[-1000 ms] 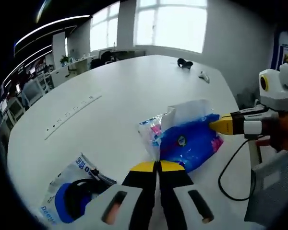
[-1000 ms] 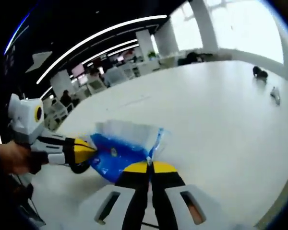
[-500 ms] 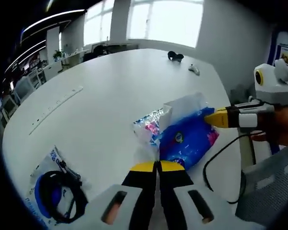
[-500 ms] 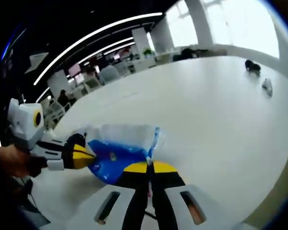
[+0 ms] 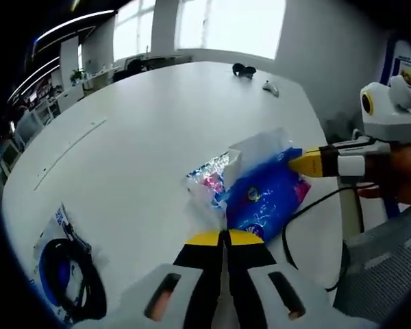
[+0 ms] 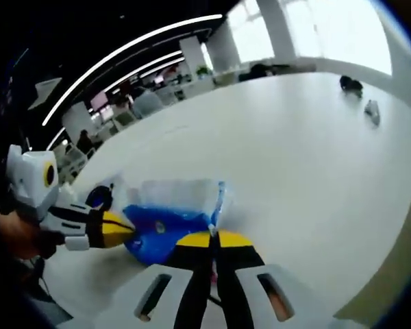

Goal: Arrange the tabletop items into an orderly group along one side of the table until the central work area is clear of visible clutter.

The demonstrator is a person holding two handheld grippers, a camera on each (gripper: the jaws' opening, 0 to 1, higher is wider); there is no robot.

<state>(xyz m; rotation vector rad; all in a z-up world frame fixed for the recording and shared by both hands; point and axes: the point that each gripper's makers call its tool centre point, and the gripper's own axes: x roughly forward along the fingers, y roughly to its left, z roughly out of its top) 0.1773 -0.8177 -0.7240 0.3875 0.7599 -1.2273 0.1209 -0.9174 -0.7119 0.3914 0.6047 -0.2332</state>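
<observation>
A blue and pink plastic packet with a clear crinkled top is held between both grippers low over the white table. My left gripper is shut on its near clear edge. The right gripper comes in from the right, shut on the packet's far corner, with a hand behind it. In the right gripper view the same packet lies ahead of my right gripper, which pinches its clear edge. The left gripper holds the other end.
A clear bag with a coiled black cable lies near the table's edge, seen also as the cable bag. A small black item and a white one sit far off. A black cord and grey chair are at the right.
Both views have shifted with the hands while each gripper stays shut on the packet. The cable bag has come into sight behind the left gripper in the right gripper view.
</observation>
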